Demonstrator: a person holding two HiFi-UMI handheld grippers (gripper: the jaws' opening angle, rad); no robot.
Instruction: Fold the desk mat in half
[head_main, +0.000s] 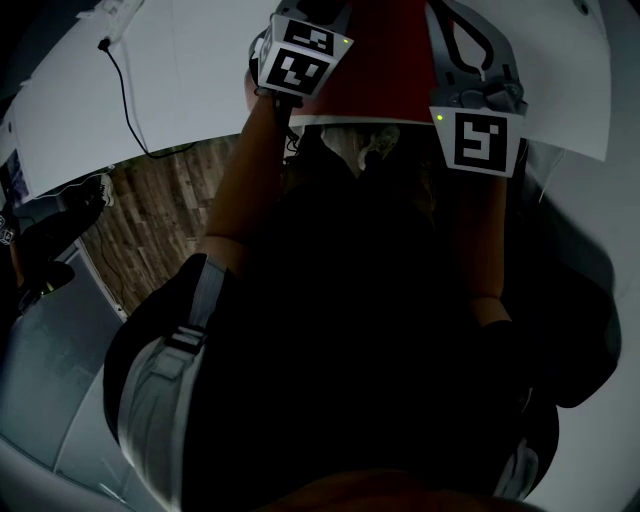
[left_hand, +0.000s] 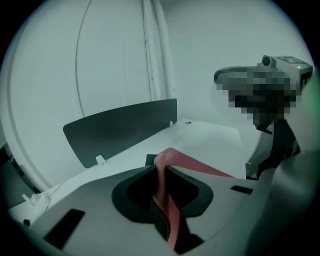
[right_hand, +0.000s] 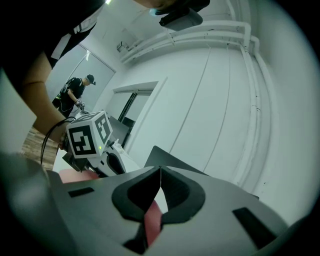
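Observation:
The red desk mat (head_main: 372, 70) hangs lifted between my two grippers at the top of the head view, over the white table (head_main: 190, 70). The left gripper's marker cube (head_main: 300, 58) is at the mat's left edge and the right gripper's cube (head_main: 482, 140) at its right. In the left gripper view my left gripper (left_hand: 161, 167) is shut on the mat's stitched edge (left_hand: 167, 215), and the sheet (left_hand: 200, 167) runs off to the right. In the right gripper view my right gripper (right_hand: 160, 172) is shut on a red strip of mat (right_hand: 152, 220).
A dark divider panel (left_hand: 120, 131) stands along the table's far edge. A black cable (head_main: 125, 95) lies on the table, with wooden floor (head_main: 150, 220) beside it. Another person (right_hand: 75, 92) stands far off. My own dark-clothed body fills most of the head view.

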